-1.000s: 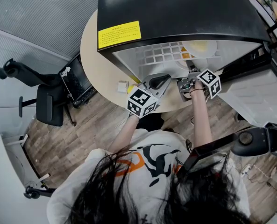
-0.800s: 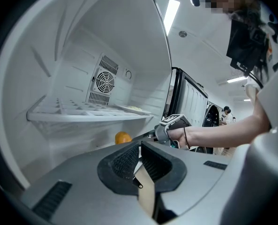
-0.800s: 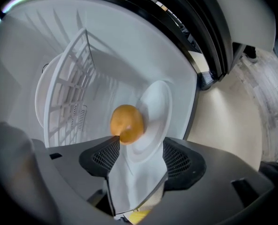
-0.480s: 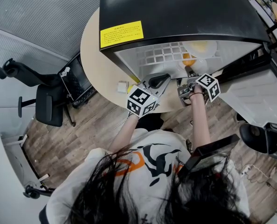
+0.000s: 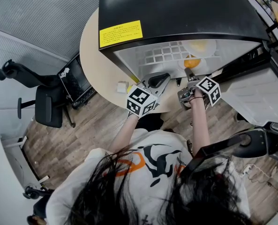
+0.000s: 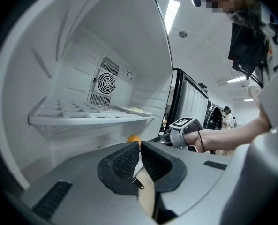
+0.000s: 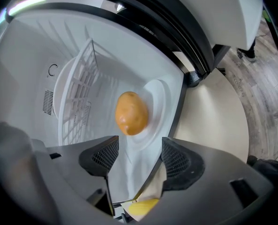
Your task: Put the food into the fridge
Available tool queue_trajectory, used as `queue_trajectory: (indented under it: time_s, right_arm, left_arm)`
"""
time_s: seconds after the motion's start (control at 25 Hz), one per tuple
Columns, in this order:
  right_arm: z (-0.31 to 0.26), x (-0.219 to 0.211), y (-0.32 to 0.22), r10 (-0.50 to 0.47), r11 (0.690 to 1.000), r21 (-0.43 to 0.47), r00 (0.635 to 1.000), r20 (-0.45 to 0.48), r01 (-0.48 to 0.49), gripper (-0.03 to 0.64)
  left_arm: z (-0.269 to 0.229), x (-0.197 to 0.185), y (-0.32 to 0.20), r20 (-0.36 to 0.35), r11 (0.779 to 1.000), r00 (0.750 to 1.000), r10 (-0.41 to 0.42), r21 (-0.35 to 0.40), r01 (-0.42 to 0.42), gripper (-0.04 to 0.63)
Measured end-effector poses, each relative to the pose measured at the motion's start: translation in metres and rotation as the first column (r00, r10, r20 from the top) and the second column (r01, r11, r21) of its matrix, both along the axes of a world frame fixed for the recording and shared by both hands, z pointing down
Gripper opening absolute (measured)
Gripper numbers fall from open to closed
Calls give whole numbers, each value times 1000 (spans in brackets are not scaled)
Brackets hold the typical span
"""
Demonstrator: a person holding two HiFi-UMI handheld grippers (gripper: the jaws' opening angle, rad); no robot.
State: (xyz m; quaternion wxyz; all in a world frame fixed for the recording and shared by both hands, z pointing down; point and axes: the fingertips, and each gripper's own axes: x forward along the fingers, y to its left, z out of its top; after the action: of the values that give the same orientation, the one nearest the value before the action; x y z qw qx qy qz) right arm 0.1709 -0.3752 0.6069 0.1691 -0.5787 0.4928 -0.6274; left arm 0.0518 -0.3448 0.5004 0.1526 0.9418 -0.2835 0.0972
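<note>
Fruit (image 7: 131, 113), orange-yellow and egg-shaped, lies on a white plate (image 7: 163, 92) on the floor of the open fridge (image 5: 176, 8), toward its right side and close to the near edge. The right gripper (image 7: 139, 144) points at it from just in front. Its jaws have just been opening and stand wide, with nothing between the pads; the fruit sits beyond their tips and apart from them. The left gripper (image 6: 139, 146) hovers at the fridge mouth to the left, jaws drawn narrow and holding nothing. A wire shelf (image 6: 82, 114) above carries another plate (image 6: 135, 109) at the far right.

The placing looks done, so the risk probably lies in backing out. The fruit is rounded and the plate shallow, so a knock from a jaw tip could roll it off or out over the sill. A pad catching the plate's rim could drag the plate forward with it. The plate also sits near the front, so the door (image 5: 251, 95), swung shut, might strike it.

A yellow label (image 5: 120, 33) on the fridge's black top carries dark print too small to read. The cubes on the grippers show only black-and-white square patterns.
</note>
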Motion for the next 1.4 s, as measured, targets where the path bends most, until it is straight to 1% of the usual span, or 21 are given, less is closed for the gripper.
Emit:
queue_trajectory:
  time_s: [0.24, 0.32, 0.44, 0.52, 0.64, 0.8, 1.12, 1.4]
  right_arm:
    - [-27, -6, 6, -15, 996, 83, 998, 56, 10, 288]
    - [-37, -7, 8, -39, 992, 118, 998, 44, 34, 287]
    - [-52, -10, 13, -94, 981, 172, 996, -8, 94, 271]
    - [-63, -13, 18, -124, 969, 210, 992, -32, 128, 239]
    - [-77, -18, 27, -153, 953, 261, 988, -31, 156, 152]
    - [-88, -24, 44, -205, 933, 292, 978, -48, 210, 92]
    - [-106, -27, 87, -281, 888, 341, 951, -130, 308, 74]
    - [-123, -32, 136, -350, 823, 372, 899, -263, 429, 69]
  left_arm:
    - [-2, 3, 4, -1, 1000, 1000, -2, 7, 2, 12]
    - [-3, 4, 7, -1, 1000, 1000, -2, 10, 2, 12]
    - [-5, 7, 13, 2, 1000, 1000, -1, 15, 1, 12]
    - [-6, 9, 17, 2, 1000, 1000, -3, 18, 3, 12]
    - [-9, 11, 24, 0, 1000, 1000, -11, 25, 11, 12]
    - [-15, 15, 36, 0, 999, 1000, -21, 39, 21, 12]
    - [-22, 20, 77, 4, 997, 999, -53, 53, 53, 12]
    - [-20, 17, 124, -2, 994, 995, -103, 25, 103, 12]
